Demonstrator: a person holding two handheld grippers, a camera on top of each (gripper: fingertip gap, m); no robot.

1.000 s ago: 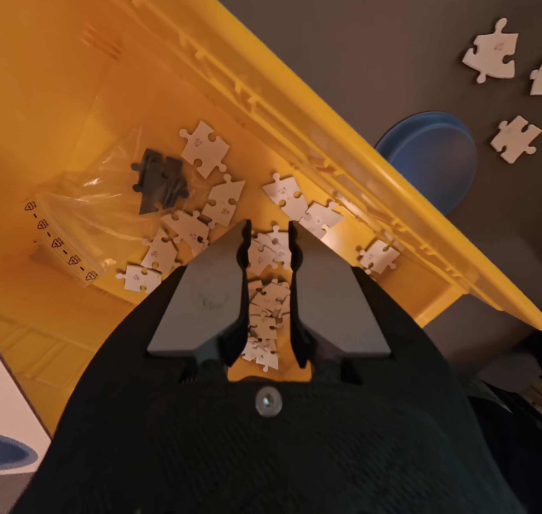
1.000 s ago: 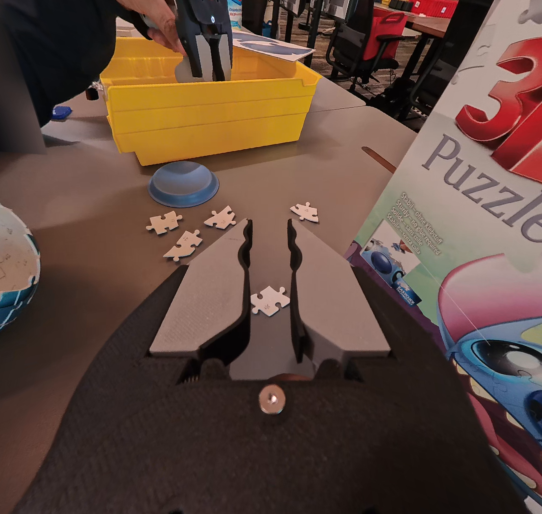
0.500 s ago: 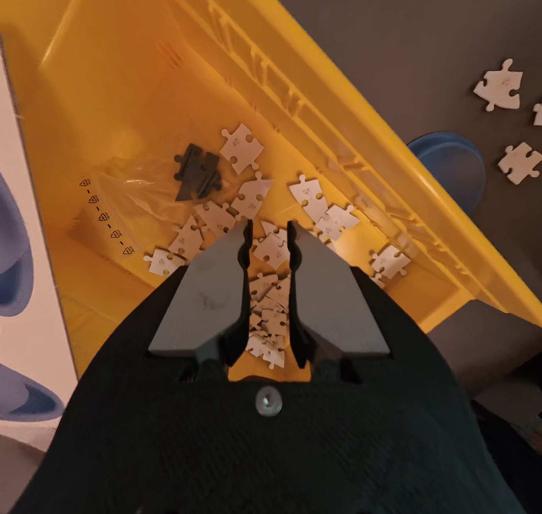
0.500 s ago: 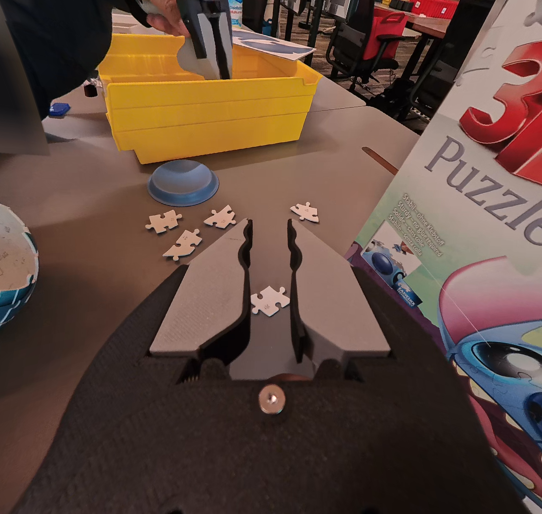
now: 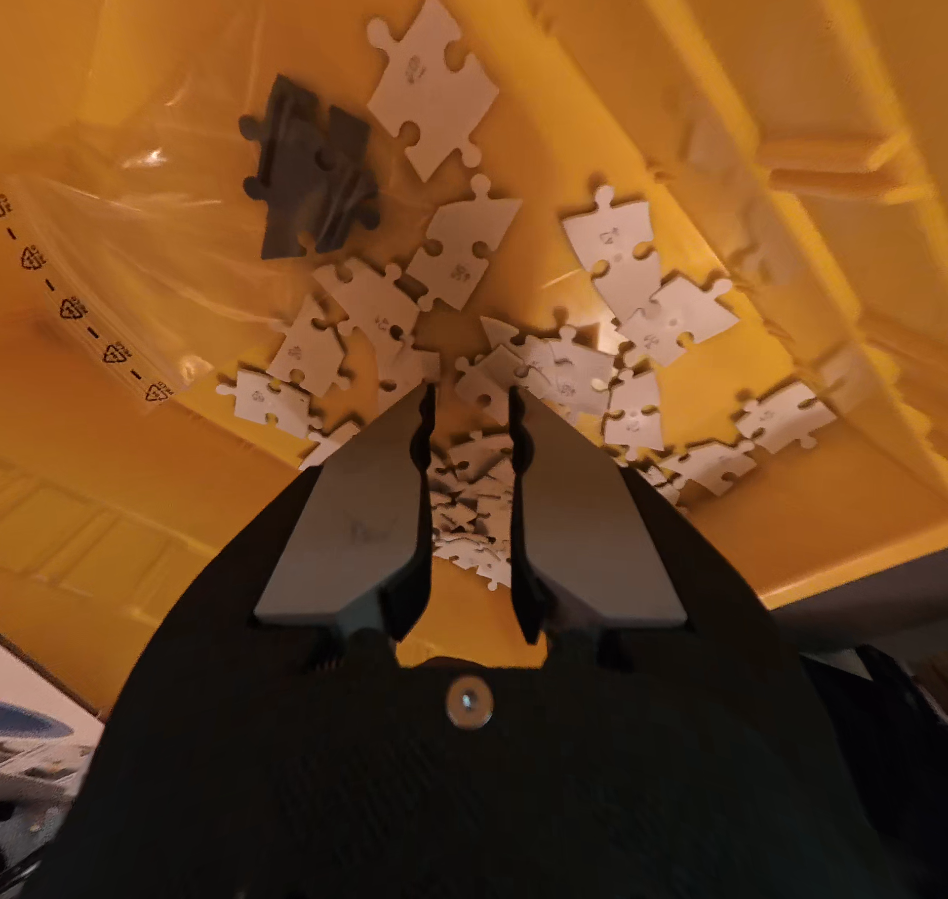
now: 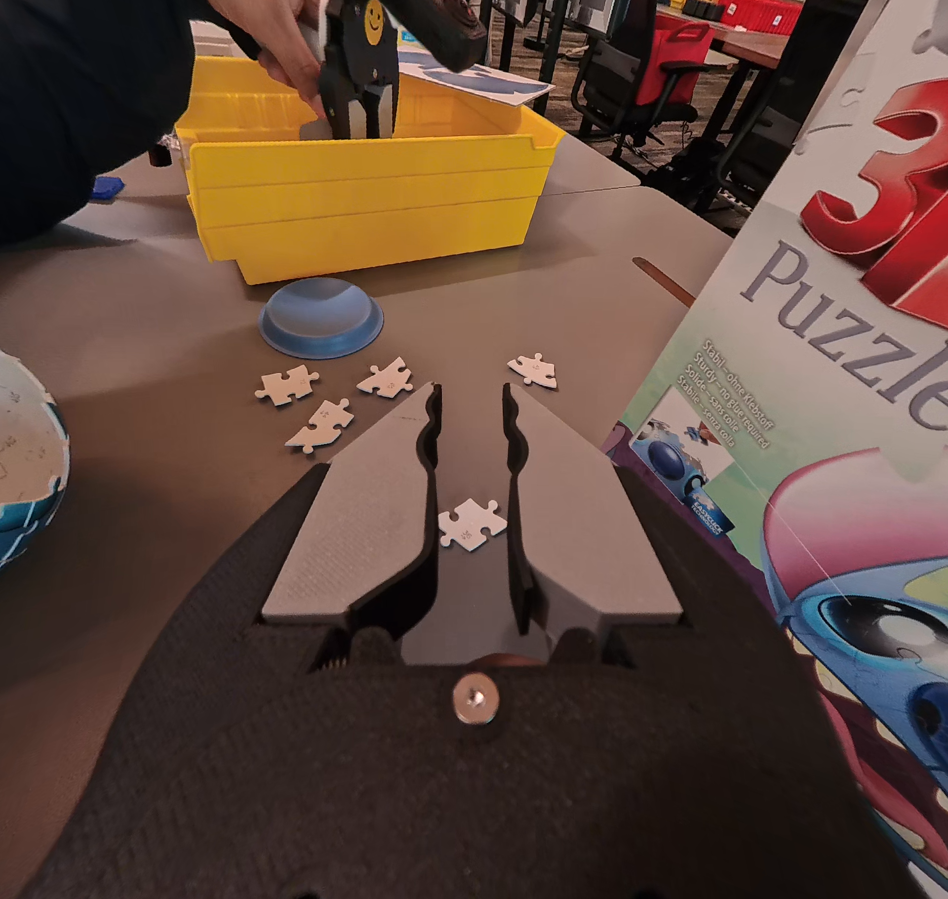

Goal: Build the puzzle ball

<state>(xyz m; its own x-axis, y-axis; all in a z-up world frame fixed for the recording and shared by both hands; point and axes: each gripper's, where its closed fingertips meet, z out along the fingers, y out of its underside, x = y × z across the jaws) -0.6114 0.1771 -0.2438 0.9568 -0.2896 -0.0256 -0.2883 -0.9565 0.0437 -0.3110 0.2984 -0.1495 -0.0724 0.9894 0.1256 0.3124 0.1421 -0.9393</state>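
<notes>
My right gripper (image 6: 471,392) hovers low over the grey worktop (image 6: 154,489), jaws spread and holding nothing, just as it was a second ago. One white puzzle piece (image 6: 471,524) lies flat on the worktop between its fingers, untouched. Just past the fingertips lie four more loose pieces (image 6: 320,425), and behind them stands the blue round stand (image 6: 321,318). The half-built puzzle ball (image 6: 28,458) sits at the left edge, the puzzle box (image 6: 800,412) leans on the right; neither has shifted.

Farther off, my left hand (image 6: 267,12) holds the left gripper (image 5: 469,392) down inside the yellow bin (image 6: 369,197). It has dropped deeper than a second ago: in the left wrist view the bin floor now fills the picture and the outside worktop is gone. Its jaws are spread and empty, tips just above the heap of white pieces (image 5: 559,376) on the bin floor. Beyond the heap a clear plastic bag (image 5: 128,269) lies with dark pieces (image 5: 308,176) in it.
</notes>
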